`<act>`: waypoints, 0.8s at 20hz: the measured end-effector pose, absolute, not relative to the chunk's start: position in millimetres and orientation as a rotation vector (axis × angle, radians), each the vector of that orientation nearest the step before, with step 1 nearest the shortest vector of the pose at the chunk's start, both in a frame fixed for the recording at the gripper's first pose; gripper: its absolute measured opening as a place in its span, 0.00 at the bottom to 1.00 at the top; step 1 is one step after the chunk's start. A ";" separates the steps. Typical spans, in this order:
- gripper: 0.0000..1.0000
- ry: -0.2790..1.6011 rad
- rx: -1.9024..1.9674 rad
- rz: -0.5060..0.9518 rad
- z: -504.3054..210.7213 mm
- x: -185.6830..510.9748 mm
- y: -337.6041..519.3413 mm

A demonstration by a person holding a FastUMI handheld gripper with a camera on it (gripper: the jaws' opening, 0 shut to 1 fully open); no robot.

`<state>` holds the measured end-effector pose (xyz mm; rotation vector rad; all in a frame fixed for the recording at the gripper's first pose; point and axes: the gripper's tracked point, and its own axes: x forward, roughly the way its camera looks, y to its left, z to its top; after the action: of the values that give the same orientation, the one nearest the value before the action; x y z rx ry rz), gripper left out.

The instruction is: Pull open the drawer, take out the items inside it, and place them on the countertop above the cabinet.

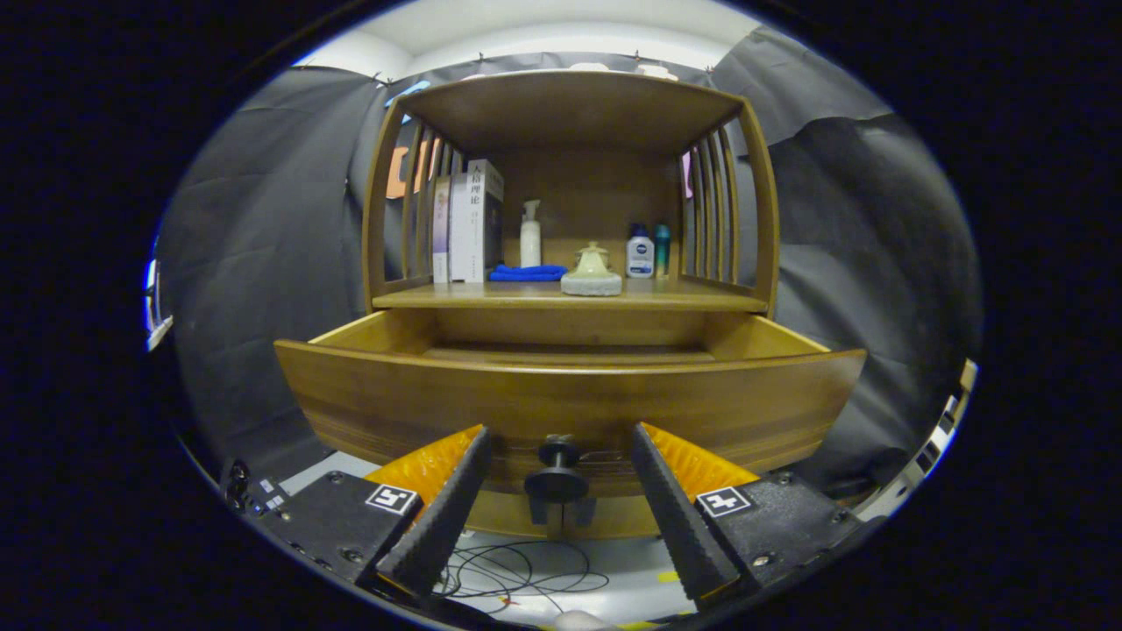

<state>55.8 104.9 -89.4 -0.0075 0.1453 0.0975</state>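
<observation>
The drawer [570,394] stood pulled out from the wooden cabinet [570,114], its curved front facing the gripper [561,478]. Its black knob [557,478] sat between the two fingers [443,517], which were spread wide and touched neither side of it. What lay inside the drawer could not be seen over the front. On the countertop [570,296] above stood books [469,223], a white pump bottle [530,235], a blue cloth [526,273], a pale lidded dish [592,273] and two small bottles [647,251]. Loose cables [526,574] lay on the floor below the fingers.
</observation>
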 end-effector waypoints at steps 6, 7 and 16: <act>1.00 0.132 0.002 0.058 -102.7 75.1 100.4; 1.00 0.128 -0.001 0.054 -101.9 75.8 100.6; 1.00 0.113 0.005 0.042 -99.0 77.3 105.6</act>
<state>77.3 105.6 -99.0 0.0048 0.1133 0.0423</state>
